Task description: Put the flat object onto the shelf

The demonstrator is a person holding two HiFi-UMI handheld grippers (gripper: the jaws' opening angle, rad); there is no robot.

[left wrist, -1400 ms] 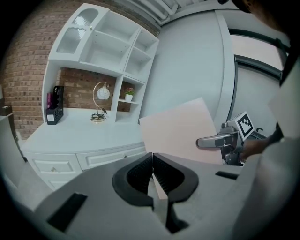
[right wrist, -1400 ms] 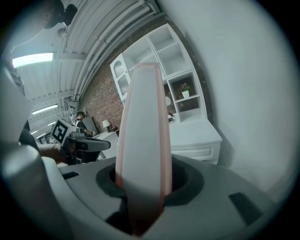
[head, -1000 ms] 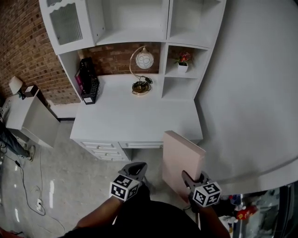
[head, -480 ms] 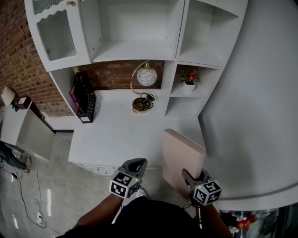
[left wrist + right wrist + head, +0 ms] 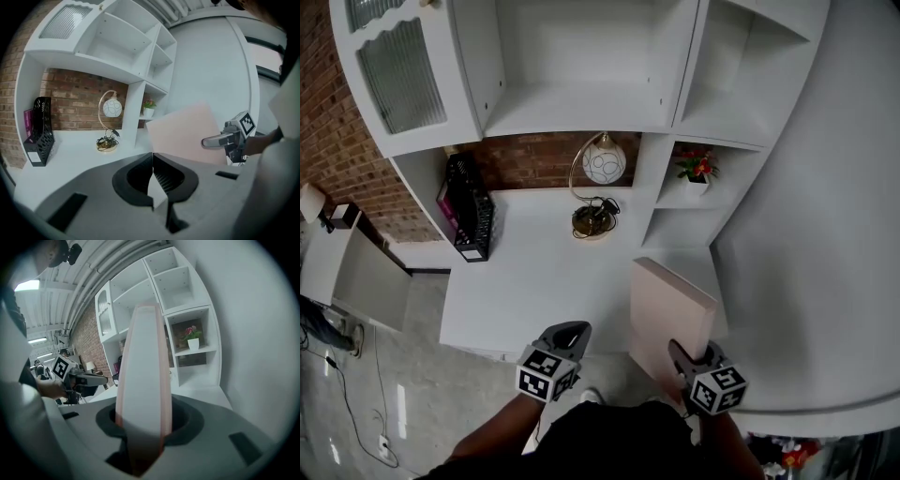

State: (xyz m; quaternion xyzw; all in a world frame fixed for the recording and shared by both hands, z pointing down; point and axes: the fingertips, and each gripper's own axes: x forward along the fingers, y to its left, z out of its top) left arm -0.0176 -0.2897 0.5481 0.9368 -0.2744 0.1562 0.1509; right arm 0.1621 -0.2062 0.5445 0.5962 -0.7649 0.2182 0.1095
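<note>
Brick wall (image 5: 534, 159) is showing behind a white shelf unit (image 5: 581, 103) that is standing on a white surface (image 5: 544, 272); grey floor (image 5: 356, 394) is stretching away at the left; a ribbed glass door (image 5: 394, 66) is closing the unit's upper left compartment, while the wide middle shelf and the upper right compartment are sitting bare.

A pink board (image 5: 670, 309) is standing upright on its edge in the right gripper (image 5: 682, 361), in front of the unit and over the right front corner of the surface in the head view; it is not resting on any shelf; in the right gripper view the fingers (image 5: 187, 420) are pressing on both faces of the board's lower end, with its narrow edge facing the camera.

A black rack (image 5: 473, 211) is standing at the left end of the surface, under the unit; a globe lamp (image 5: 598, 187) is standing near the middle, against the brick; a small potted flower (image 5: 697, 169) is sitting in a low right compartment.

The left gripper (image 5: 567, 330) is hovering beside the board, at its left, above the front edge of the surface; its fingers (image 5: 136, 176) are meeting at the tips with nothing between them.
</note>
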